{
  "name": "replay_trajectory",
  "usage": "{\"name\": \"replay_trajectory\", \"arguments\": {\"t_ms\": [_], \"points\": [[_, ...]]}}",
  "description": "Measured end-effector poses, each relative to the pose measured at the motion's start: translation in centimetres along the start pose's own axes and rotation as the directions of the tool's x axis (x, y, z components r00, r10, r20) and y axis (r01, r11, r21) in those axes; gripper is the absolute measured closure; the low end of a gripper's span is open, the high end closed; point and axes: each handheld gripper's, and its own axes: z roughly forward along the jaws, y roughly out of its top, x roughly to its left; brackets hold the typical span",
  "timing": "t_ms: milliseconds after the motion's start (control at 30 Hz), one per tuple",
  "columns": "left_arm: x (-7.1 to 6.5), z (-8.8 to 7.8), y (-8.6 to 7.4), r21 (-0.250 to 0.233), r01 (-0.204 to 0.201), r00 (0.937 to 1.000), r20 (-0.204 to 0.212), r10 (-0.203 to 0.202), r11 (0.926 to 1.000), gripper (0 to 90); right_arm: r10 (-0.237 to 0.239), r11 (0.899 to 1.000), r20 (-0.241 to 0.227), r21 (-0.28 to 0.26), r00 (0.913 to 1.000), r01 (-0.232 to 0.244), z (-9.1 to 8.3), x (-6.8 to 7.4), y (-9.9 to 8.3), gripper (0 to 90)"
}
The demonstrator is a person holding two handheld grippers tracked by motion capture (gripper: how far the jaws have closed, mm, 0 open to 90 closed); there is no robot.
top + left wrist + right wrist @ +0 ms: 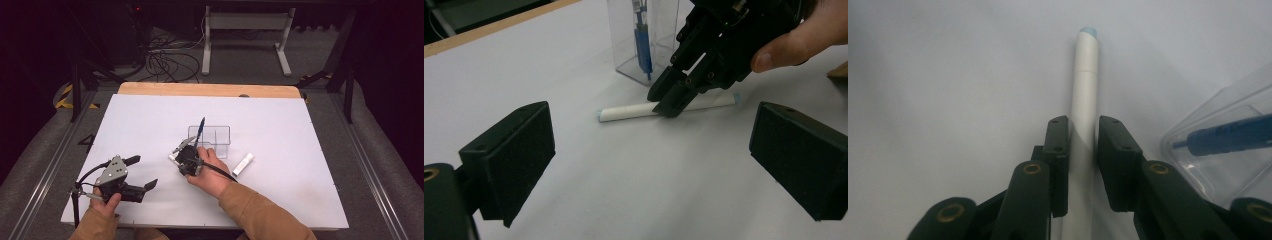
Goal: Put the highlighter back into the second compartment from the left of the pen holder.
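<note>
White tabletop [280, 190], with a white marker [1084, 90] lying flat beside the clear organiser [220, 137], its long axis running between the clamping jaws of the right gripper [667, 102]; left gripper [142, 172] open, farther off.

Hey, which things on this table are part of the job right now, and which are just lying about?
In the job:
- white marker, lying on the table, gripped by the right gripper
- clear organizer, compartmented
- blue pen, already standing in it

Lying about:
- second white marker, right of the organizer
- left gripper, open and idle
</note>
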Motion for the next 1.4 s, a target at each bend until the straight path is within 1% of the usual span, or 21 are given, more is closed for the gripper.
{"name": "replay_trajectory", "arguments": {"t_ms": [100,200,433,500,533,567,833,900,933,1000,1033,1133,1233,1400], "points": [[0.0,0.0,0.0,0.001,-0.002,1.0000,-0.002,0.002,1.0000,5.2,0.000,1.000,0.004,0.003,1.0000,0.000,0.0,0.1,0.0,77.6],[0.0,0.0,0.0,0.001,0.000,1.0000,-0.002,0.000,1.0000,5.2,0.011,1.000,0.009,0.002,0.9999,-0.011,0.0,0.2,0.1,78.3],[0.0,0.0,0.0,0.001,0.000,1.0000,-0.002,0.000,1.0000,5.3,0.020,1.000,0.008,0.005,0.9998,-0.021,0.1,0.1,0.1,79.0],[0.0,0.0,0.0,0.001,0.001,1.0000,-0.001,-0.001,1.0000,5.2,0.034,0.999,0.011,0.004,0.9994,-0.034,0.1,0.2,0.1,79.0],[0.0,0.0,0.0,0.002,0.001,1.0000,-0.002,-0.001,1.0000,5.2,0.034,0.999,0.011,0.006,0.9993,-0.034,0.1,0.2,0.2,79.1],[0.0,0.0,0.0,0.001,-0.001,1.0000,-0.002,0.001,1.0000,5.2,0.022,1.000,0.012,0.012,0.9997,-0.022,0.1,0.2,0.2,79.1],[0.0,0.0,0.0,0.003,0.001,1.0000,-0.005,-0.001,1.0000,5.2,0.018,1.000,0.010,0.022,0.9998,-0.018,0.0,0.2,0.3,79.1],[0.0,0.0,0.0,0.004,0.002,1.0000,-0.006,-0.002,1.0000,5.2,0.018,1.000,0.006,0.016,0.9998,-0.019,-0.1,0.1,0.3,79.1],[0.0,0.0,0.0,0.004,0.003,1.0000,-0.005,-0.003,1.0000,5.2,0.027,1.000,0.005,0.003,0.9996,-0.027,-0.3,0.1,0.3,79.1],[0.1,0.0,0.0,0.002,0.003,1.0000,-0.008,-0.003,1.0000,5.2,0.026,0.999,0.000,-0.030,0.9997,-0.026,-1.0,0.0,0.4,79.0],[0.1,0.0,0.0,0.001,0.004,1.0000,-0.008,-0.004,1.0000,5.2,0.035,0.998,-0.006,-0.049,0.9994,-0.036,-1.4,0.0,0.5,79.0],[0.0,0.0,0.0,0.006,0.003,1.0000,-0.007,-0.003,1.0000,5.2,0.035,0.996,-0.009,-0.082,0.9993,-0.036,-2.5,-0.2,0.6,79.0],[0.0,0.0,0.0,0.004,0.001,1.0000,-0.008,-0.001,1.0000,5.3,0.039,0.994,-0.012,-0.103,0.9992,-0.040,-3.1,-0.3,0.5,79.0],[0.0,0.1,0.0,0.006,-0.001,0.9999,-0.011,0.001,1.0000,5.3,0.034,0.992,-0.014,-0.119,0.9993,-0.035,-3.7,-0.4,0.4,79.0]]}}
